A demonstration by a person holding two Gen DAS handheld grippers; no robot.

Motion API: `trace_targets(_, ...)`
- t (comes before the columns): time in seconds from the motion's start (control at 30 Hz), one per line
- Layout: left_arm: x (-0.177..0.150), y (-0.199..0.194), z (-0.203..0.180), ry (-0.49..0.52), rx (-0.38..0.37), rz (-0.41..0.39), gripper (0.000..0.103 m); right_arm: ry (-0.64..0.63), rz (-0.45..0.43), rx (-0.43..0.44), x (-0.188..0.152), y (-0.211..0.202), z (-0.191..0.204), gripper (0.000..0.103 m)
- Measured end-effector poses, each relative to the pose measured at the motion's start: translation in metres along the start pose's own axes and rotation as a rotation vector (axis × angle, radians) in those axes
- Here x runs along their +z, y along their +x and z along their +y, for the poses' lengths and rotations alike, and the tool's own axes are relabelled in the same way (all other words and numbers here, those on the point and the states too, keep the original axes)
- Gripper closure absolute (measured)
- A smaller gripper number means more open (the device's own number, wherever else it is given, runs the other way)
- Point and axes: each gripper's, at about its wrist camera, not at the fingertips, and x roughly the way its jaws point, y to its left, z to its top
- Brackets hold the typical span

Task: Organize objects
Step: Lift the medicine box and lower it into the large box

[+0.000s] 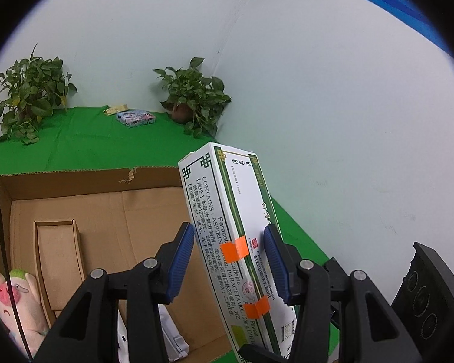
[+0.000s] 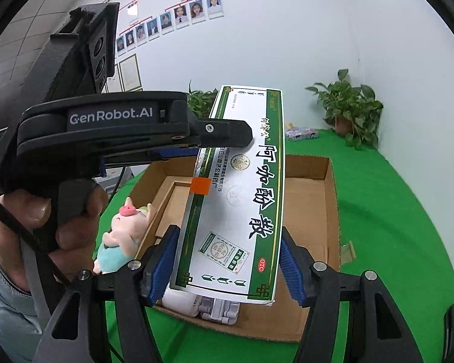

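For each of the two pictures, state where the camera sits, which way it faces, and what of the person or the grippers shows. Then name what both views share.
Left wrist: sits on the left gripper, looking forward and down over the carton toward the plants at the wall; its own fingers flank the medicine box.
Right wrist: sits on the right gripper, facing the carton's far end; its fingers flank the box's near end, and the left gripper in a hand crosses in front.
Shared: medicine box, carton, plush toy, green cloth, plants.

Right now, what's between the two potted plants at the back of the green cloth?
In the left wrist view, a small colourful patterned box lies between the left potted plant and the right potted plant, with a yellowish packet just behind it.
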Motion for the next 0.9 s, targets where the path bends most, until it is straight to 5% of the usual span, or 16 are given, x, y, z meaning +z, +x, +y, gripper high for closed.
trace_targets(0.17, -0.015, 0.033, 0.022, -0.037, 0.008, 0.067, 0.056, 0.030, 0.061, 0.012, 0.000, 0.041, -0.011, 0.043)
trace_targets(0.6, -0.087, 0.129, 0.072, -0.164, 0.013, 0.278, 0.058, 0.134, 0.280, 0.030, -0.080, 0.142, -0.055, 0.043)
trace_targets(0.9, -0.118, 0.156, 0.081, -0.198, 0.039, 0.362, 0.058, 0.126, 0.423, 0.003, -0.116, 0.186, -0.070, 0.043)
